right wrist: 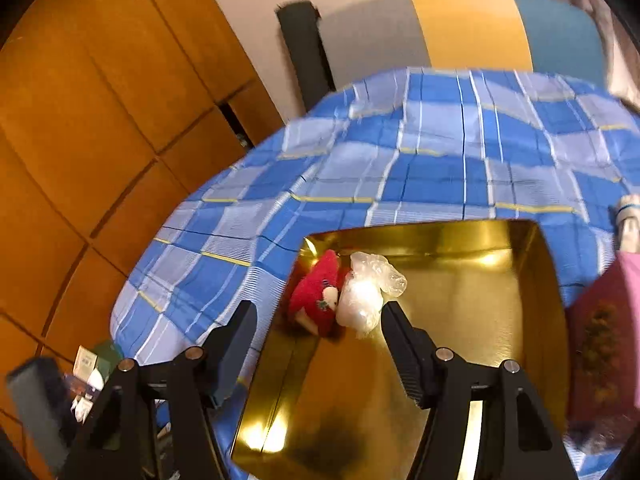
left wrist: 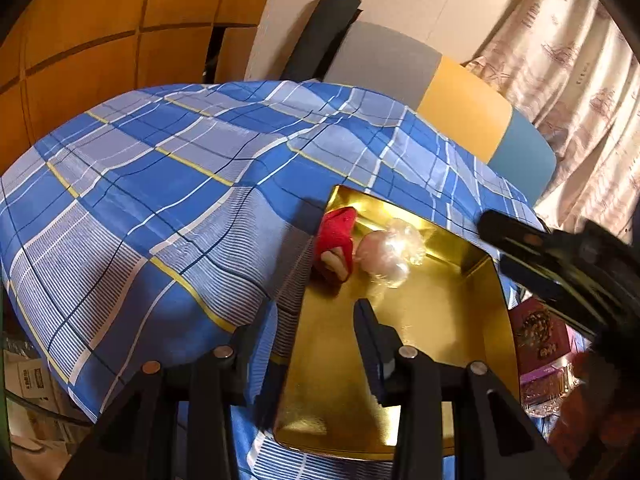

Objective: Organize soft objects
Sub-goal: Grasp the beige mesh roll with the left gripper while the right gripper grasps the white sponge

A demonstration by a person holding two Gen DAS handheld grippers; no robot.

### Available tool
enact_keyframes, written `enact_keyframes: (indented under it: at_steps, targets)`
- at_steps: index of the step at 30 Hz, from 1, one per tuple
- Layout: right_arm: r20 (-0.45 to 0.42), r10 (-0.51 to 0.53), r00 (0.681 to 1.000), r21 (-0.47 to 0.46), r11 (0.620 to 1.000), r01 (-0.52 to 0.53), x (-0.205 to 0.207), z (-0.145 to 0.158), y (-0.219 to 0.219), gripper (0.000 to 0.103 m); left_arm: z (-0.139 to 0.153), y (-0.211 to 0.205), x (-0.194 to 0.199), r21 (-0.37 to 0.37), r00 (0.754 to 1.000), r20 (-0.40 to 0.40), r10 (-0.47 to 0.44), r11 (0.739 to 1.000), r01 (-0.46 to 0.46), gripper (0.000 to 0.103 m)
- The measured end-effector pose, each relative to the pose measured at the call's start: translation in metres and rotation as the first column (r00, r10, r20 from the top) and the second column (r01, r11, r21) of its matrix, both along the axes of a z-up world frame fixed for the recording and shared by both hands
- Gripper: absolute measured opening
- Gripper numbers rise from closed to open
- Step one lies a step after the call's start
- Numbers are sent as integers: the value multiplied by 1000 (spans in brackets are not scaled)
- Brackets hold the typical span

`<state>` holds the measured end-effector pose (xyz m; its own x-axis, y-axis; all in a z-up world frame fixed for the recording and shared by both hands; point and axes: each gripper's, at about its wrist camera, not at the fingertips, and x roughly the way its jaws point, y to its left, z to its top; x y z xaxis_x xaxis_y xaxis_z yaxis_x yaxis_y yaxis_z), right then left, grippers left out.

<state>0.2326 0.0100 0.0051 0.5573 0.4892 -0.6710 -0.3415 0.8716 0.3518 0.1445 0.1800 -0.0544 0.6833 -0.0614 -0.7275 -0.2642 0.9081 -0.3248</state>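
Note:
A gold tray (left wrist: 440,320) (right wrist: 480,300) lies on a bed with a blue plaid sheet (left wrist: 160,200). In its far left corner are a red plush toy (left wrist: 336,236) (right wrist: 316,300) and, touching it, a soft white thing wrapped in clear plastic (left wrist: 384,256) (right wrist: 364,292). My left gripper (left wrist: 304,316) straddles the tray's left wall, one finger outside and one inside, with no pad pressing on it. My right gripper (right wrist: 319,306) hangs over the tray with its jaws wide and nothing held, the two soft things just past its tips. In the left wrist view the right gripper (left wrist: 494,240) shows blurred at the right.
A maroon printed box (left wrist: 536,336) (right wrist: 600,340) stands against the tray's right side. A grey, yellow and blue headboard (left wrist: 460,108) and a dark roll (right wrist: 304,52) lean at the far end. Wooden cupboards (right wrist: 100,120) run along the left and boxes (right wrist: 92,364) sit on the floor.

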Motion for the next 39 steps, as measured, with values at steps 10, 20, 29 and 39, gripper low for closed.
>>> enact_keyframes:
  at_steps: [10,20,29,39]
  targets:
    - [232,-128,964,23,992,126,-94,58,-107,68,13,-68,-12,70,981,37,-193,979,190,40]
    - [164,-388,907,23,921,389,-123,27,-243,69,18,-154,-29,63,916,66,-395,918,391,40]
    - [73,-623,779,-59,777,627,-139,-33,-371,69,24,-232,-42,80,826,64,-559,828,554,40]
    - [23,-775,631,-201,615,763,-121,-90,-496,74,21,-316,-43,106,735,-3,-678,731,674,40]
